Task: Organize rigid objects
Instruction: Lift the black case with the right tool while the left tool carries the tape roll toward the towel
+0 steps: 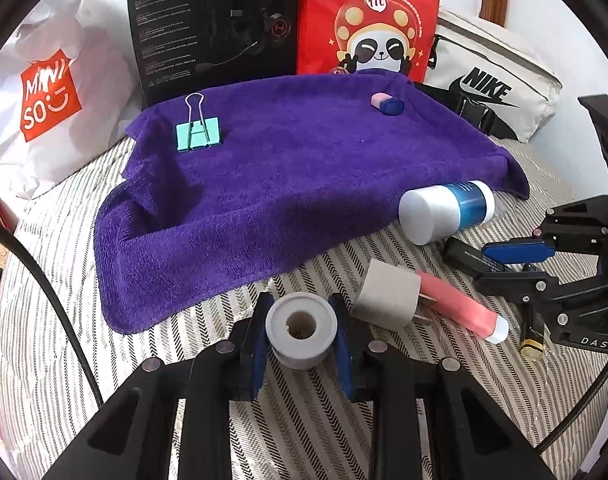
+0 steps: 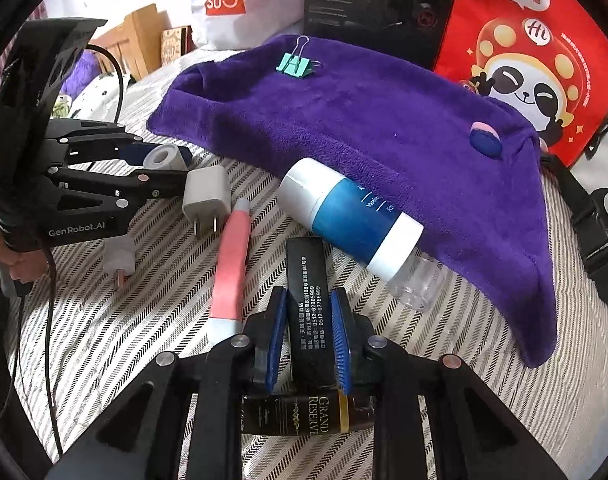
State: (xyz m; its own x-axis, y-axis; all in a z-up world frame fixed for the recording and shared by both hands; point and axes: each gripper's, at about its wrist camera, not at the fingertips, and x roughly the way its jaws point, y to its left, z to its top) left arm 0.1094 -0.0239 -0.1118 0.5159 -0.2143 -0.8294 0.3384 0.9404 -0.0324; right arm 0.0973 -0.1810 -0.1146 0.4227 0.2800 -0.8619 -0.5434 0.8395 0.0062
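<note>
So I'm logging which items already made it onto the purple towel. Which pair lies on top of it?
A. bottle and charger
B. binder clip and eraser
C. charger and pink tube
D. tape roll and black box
B: the binder clip and eraser lie on the towel; the others named are on the striped sheet or in the claws, and the bottle is at the towel's edge.

Miniso bag (image 1: 50, 96), Nike pouch (image 1: 491, 88)

- Towel (image 1: 284, 184): plush purple cloth.
- Clip (image 1: 198, 133): matt mint body, shiny wire handles.
- Bottle (image 2: 351, 220): smooth glossy plastic.
- Bedsheet (image 1: 56, 280): woven striped cloth.
</note>
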